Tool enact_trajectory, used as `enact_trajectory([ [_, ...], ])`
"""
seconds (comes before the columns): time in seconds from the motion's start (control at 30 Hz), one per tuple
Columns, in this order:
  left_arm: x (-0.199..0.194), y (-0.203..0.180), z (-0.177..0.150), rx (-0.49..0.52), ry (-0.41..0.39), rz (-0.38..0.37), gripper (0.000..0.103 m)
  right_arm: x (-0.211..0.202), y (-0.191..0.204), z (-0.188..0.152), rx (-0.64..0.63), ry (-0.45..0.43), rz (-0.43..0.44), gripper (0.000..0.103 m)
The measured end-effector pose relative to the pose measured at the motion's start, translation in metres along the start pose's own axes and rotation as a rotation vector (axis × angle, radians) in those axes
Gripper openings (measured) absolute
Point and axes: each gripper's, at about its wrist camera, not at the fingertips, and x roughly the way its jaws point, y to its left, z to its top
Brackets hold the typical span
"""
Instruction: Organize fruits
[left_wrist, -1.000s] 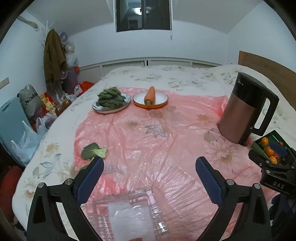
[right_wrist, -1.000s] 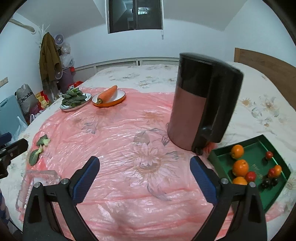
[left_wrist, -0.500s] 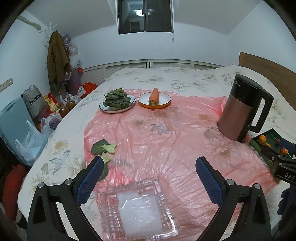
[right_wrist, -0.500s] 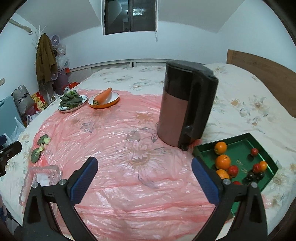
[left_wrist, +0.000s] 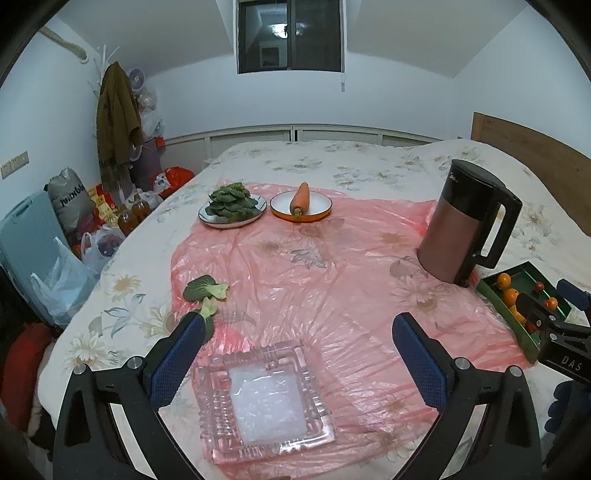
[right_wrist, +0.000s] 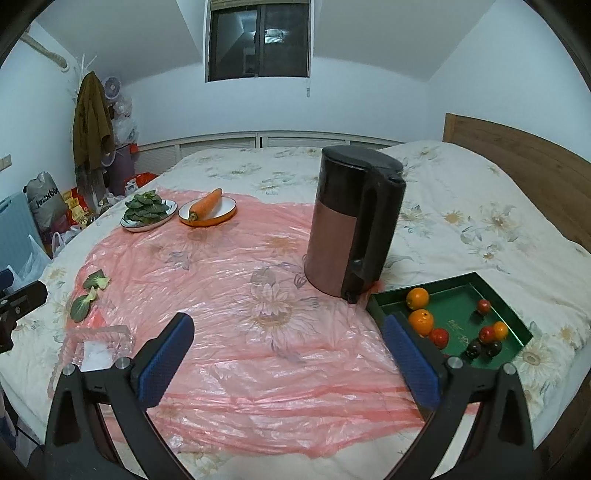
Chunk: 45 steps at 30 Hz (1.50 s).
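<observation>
Both grippers hang released over the pink plastic sheet (right_wrist: 236, 302) on the bed, grasping nothing. The left gripper (left_wrist: 297, 352) sits above a glass dish (left_wrist: 264, 400) at lower centre. The right gripper (right_wrist: 286, 345) faces the kettle (right_wrist: 351, 221) — the fruits (right_wrist: 421, 319) lie in the green tray (right_wrist: 517, 325) at lower right.

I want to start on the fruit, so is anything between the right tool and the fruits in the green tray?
Nothing visible blocks it. The right tool is open, and the green tray with its fruits lies just beyond its right finger. The kettle stands behind the tray's near-left corner, off the direct path.
</observation>
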Motion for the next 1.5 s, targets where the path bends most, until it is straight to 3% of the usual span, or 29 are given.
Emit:
enact_trajectory([
  [0.67,-0.033,-0.03,-0.006,0.035,-0.026,-0.02,0.1,-0.049,-0.006,-0.001,0.013,-0.062,-0.014,0.103],
  [1.5,-0.034,-0.036,-0.007,0.047,-0.022,0.006,0.1,-0.046,-0.024,-0.006,0.061,-0.05,-0.017,0.103],
])
